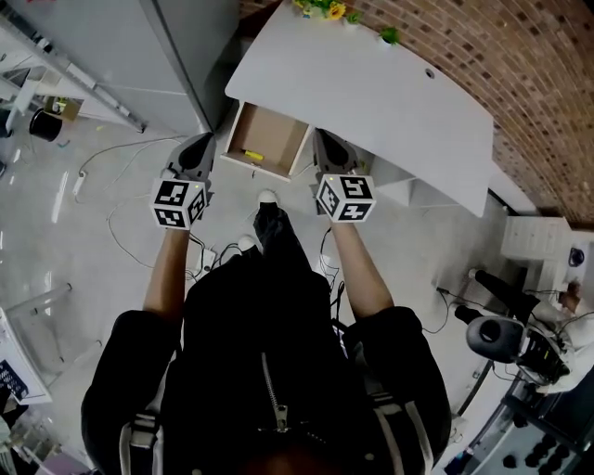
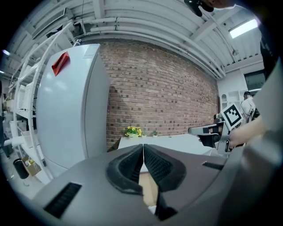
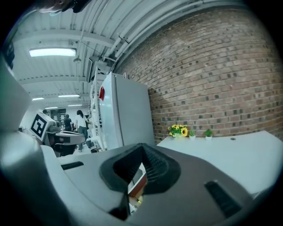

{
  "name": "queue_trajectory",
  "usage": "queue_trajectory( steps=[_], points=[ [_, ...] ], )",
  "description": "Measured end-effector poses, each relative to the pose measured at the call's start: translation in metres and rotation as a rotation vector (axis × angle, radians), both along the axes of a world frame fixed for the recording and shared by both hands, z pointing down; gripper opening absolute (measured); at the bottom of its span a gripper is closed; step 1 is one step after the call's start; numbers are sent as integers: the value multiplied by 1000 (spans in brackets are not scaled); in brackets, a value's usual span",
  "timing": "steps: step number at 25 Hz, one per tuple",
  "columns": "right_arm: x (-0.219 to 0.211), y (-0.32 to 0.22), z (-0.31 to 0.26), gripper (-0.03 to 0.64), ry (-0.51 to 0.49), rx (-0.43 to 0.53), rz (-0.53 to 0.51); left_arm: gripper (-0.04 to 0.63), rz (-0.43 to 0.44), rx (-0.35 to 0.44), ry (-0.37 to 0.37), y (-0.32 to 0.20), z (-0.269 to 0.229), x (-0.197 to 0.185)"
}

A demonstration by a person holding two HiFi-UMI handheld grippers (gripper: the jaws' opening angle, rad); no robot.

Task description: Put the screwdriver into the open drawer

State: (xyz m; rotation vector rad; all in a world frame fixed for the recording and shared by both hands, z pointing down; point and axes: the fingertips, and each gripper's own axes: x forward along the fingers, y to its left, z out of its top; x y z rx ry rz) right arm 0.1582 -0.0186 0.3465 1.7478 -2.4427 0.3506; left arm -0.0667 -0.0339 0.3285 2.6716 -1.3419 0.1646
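Observation:
An open drawer [image 1: 263, 170] with a wooden inside juts out from under the white desk [image 1: 390, 93]. A small yellow screwdriver [image 1: 252, 155] lies inside it near the front. My left gripper [image 1: 204, 141] hovers just left of the drawer, shut with nothing in it. My right gripper [image 1: 322, 139] hangs just right of the drawer, also shut and empty. In the left gripper view the left gripper [image 2: 143, 146] has its pads pressed together, with the desk [image 2: 168, 142] beyond. In the right gripper view the right gripper [image 3: 142, 146] is closed too, and part of the drawer [image 3: 138, 178] shows below.
A tall grey cabinet [image 1: 176, 46] stands left of the desk. Potted flowers [image 1: 327, 9] sit at the desk's far edge by the brick wall [image 1: 520, 56]. Cables [image 1: 125, 218] trail over the floor on the left. Camera gear [image 1: 515, 339] crowds the right.

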Motion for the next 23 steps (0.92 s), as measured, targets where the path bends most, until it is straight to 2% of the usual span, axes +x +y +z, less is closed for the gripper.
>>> queue_trajectory(
  steps=[7,23],
  points=[
    [-1,17,-9,8,-6,30,19,25,17,-4,-3,13,6,0],
    [-12,28,0,8,-26,2,-5,25,25,-35,-3,22,15,6]
  ],
)
